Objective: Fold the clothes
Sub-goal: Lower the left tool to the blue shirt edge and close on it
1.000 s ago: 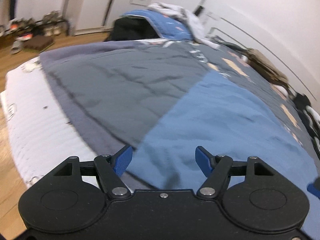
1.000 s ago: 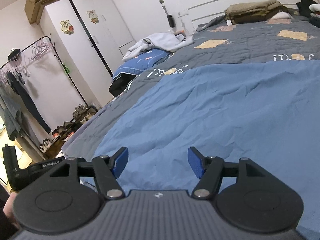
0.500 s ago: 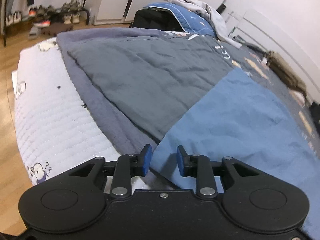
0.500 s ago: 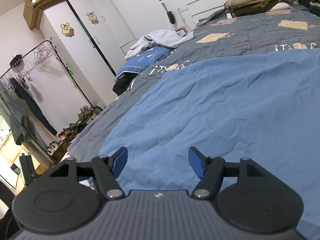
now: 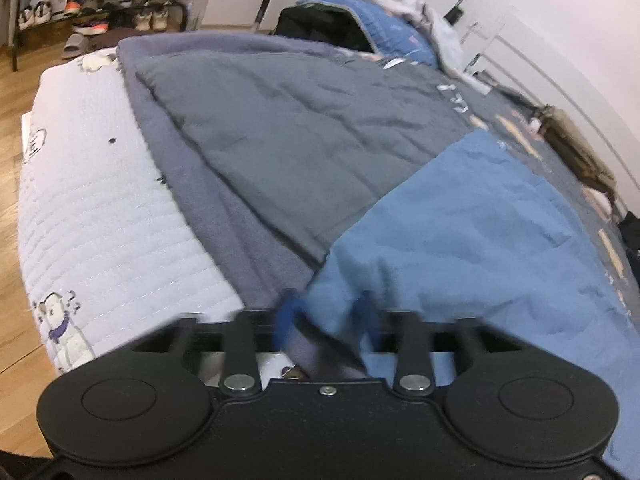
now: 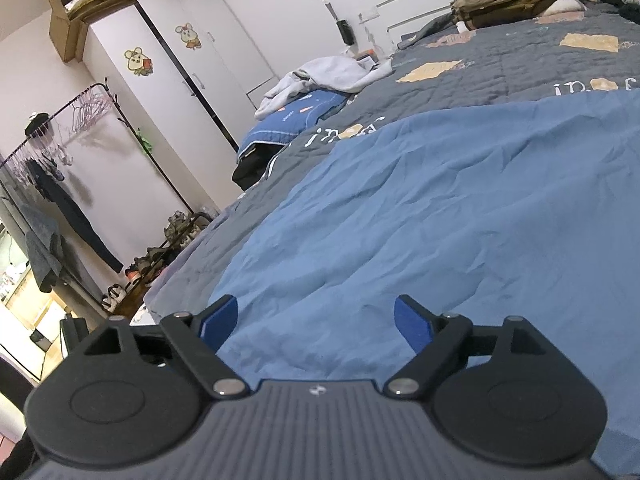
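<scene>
A large blue cloth (image 5: 480,232) lies spread over the bed's grey quilt (image 5: 300,128). In the left wrist view its near corner is bunched up between the blurred blue fingers of my left gripper (image 5: 326,316), which is shut on it at the bed's edge. In the right wrist view the same blue cloth (image 6: 440,208) stretches away, wrinkled and flat. My right gripper (image 6: 316,320) hovers low over its near edge, open, with nothing between its fingers.
A white quilted mattress pad (image 5: 100,208) shows at the left edge of the bed, with wooden floor and a shoe rack (image 5: 100,4) beyond. Folded khaki clothes (image 6: 512,4) lie at the headboard. A wardrobe (image 6: 180,80) and a clothes rail (image 6: 60,152) stand along the wall.
My left gripper went from wide open to closed on the blue cloth's corner, which now rises bunched between its fingers. The right gripper stayed open and barely shifted.
</scene>
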`<action>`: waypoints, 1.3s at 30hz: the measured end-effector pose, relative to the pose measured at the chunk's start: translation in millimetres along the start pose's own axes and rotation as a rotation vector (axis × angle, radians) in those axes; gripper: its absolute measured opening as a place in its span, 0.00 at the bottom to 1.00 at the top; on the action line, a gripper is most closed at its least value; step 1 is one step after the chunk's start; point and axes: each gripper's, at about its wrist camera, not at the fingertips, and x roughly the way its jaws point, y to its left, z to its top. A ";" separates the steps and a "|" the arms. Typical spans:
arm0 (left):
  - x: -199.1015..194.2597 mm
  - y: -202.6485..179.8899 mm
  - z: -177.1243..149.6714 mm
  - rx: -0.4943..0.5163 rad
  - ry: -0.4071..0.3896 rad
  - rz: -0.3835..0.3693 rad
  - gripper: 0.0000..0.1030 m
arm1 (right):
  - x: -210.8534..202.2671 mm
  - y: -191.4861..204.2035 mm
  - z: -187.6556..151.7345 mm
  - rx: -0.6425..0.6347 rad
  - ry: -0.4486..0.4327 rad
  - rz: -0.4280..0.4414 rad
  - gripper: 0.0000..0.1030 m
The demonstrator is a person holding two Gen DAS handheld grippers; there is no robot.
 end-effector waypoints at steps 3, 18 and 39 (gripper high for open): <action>-5.2 -4.0 -0.3 0.014 -0.034 -0.010 0.11 | 0.5 1.4 -1.0 -0.007 0.006 0.001 0.85; 4.5 -12.5 -6.1 -0.016 0.019 -0.012 0.29 | 4.4 8.6 -8.7 -0.031 0.056 0.017 0.87; -5.6 -9.5 -0.1 -0.038 -0.069 -0.013 0.05 | 5.6 6.9 -10.9 -0.025 0.070 0.021 0.87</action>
